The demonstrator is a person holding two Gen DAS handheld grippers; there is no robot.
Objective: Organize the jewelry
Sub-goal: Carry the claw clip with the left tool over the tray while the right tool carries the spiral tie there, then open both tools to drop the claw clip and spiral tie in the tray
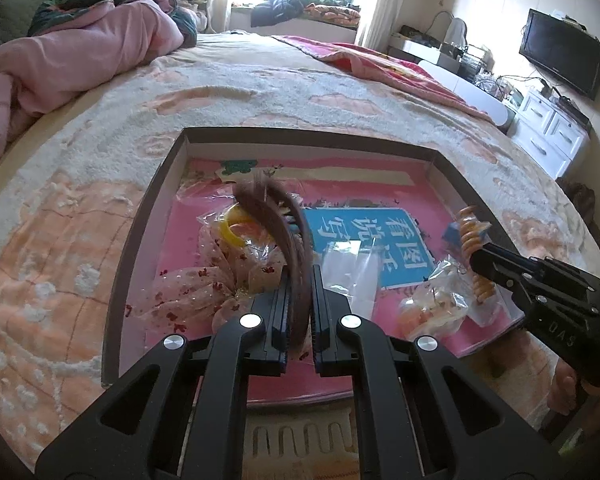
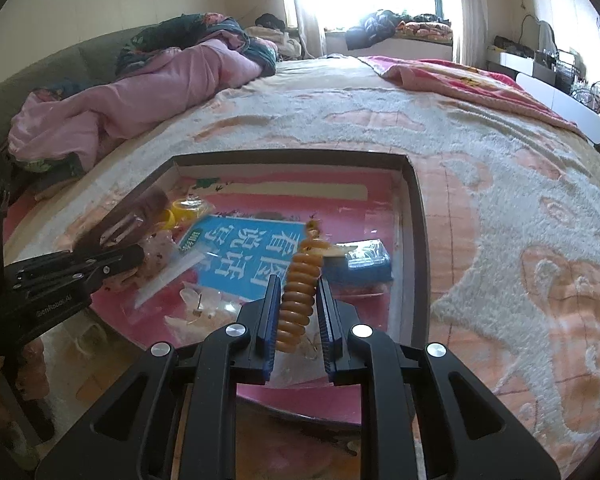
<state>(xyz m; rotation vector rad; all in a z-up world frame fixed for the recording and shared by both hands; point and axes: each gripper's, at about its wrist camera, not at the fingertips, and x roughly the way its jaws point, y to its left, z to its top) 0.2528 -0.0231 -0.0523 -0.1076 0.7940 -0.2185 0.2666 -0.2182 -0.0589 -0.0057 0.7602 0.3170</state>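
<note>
A shallow brown cardboard box lies on the bed and holds a pink book and bagged jewelry. My left gripper is shut on a brown hair-covered comb clip and holds it over the box's left half; it also shows in the right wrist view. My right gripper is shut on an orange spiral coil hair tie above the box's right half; the coil shows in the left wrist view too. A yellow bangle in a bag lies under the clip.
Clear plastic bags with small pieces and a floral organza pouch lie in the box. A small blue box sits near its right wall. Pink bedding is piled at the far left. White drawers stand right.
</note>
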